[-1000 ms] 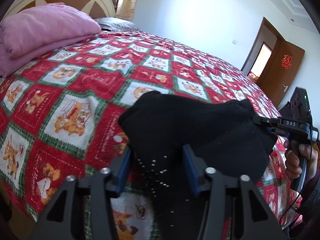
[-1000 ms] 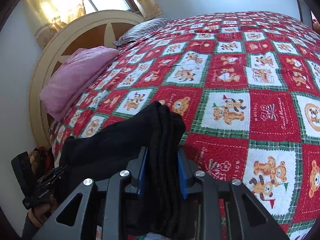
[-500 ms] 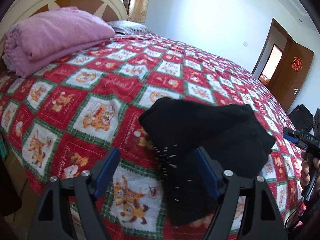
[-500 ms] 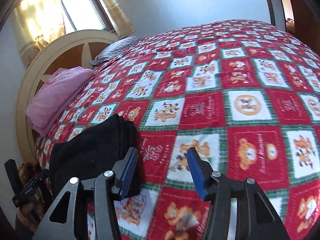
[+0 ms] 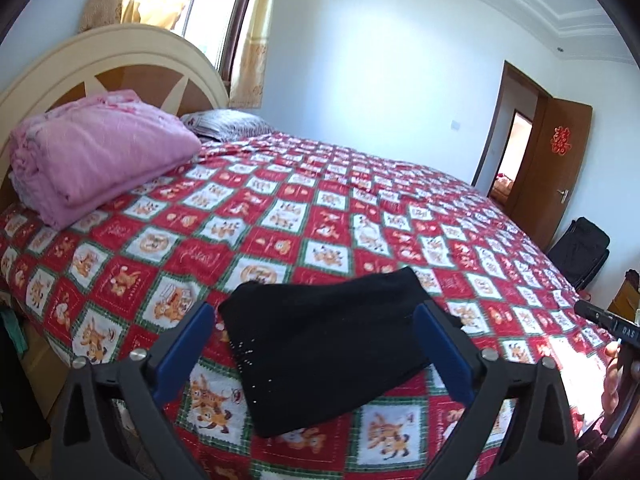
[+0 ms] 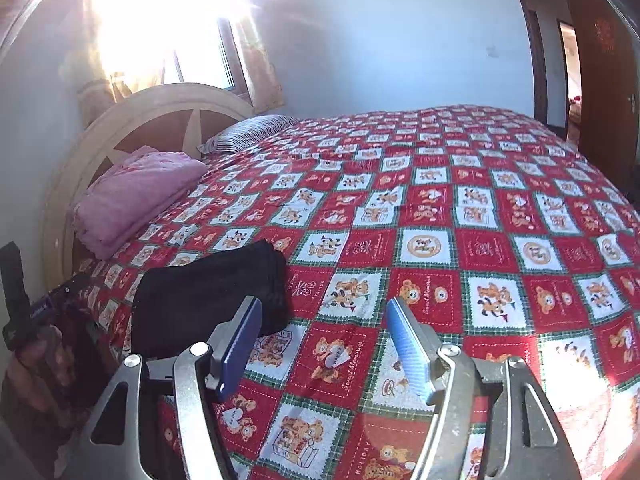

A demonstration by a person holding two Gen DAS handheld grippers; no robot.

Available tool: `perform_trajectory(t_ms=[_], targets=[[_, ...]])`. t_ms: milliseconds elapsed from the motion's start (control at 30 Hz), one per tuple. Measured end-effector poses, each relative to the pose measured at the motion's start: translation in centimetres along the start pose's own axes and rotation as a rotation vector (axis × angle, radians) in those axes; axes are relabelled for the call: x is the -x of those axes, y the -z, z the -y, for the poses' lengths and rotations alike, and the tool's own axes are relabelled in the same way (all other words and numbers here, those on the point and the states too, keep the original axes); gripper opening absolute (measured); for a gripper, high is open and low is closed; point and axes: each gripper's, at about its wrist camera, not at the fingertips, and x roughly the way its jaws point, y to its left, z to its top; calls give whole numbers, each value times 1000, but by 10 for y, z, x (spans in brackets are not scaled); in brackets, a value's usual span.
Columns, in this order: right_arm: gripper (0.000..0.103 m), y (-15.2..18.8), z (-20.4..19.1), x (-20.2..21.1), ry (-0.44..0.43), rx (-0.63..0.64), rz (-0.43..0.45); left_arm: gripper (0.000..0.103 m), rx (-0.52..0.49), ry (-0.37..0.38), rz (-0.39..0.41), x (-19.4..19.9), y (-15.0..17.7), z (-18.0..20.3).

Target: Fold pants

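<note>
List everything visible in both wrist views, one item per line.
pants: one, black, folded, near edge of bed
bedspread: one, red, green and white checks, covering bed
blanket: one, pink, folded, by headboard
pillow: one, striped grey, at bed's head
headboard: one, cream and brown
curtain: yellow, at window
door: one, brown, open
bag: one, black, on floor
left gripper: open, over pants
right gripper: open, beside pants

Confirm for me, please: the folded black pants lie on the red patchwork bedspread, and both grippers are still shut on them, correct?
Not quite. The folded black pants do lie on the red patchwork bedspread, but both views show the left gripper and right gripper open, holding nothing.
</note>
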Motion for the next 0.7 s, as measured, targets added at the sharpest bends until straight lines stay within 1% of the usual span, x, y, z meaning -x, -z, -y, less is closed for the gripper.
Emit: perform_trajectory(t_ms=[200, 300, 400, 700], targets=[[69, -2, -24, 28, 27, 89, 83, 103, -30, 5, 45, 17, -5, 13], [70, -2, -30, 32, 1, 92, 85, 103, -43, 8, 52, 17, -5, 16], [70, 1, -36, 33, -2, 101, 94, 103, -47, 16, 43, 15, -3, 18], [70, 7, -43, 26, -11, 116, 75, 103, -50, 20, 33, 16, 1, 23]])
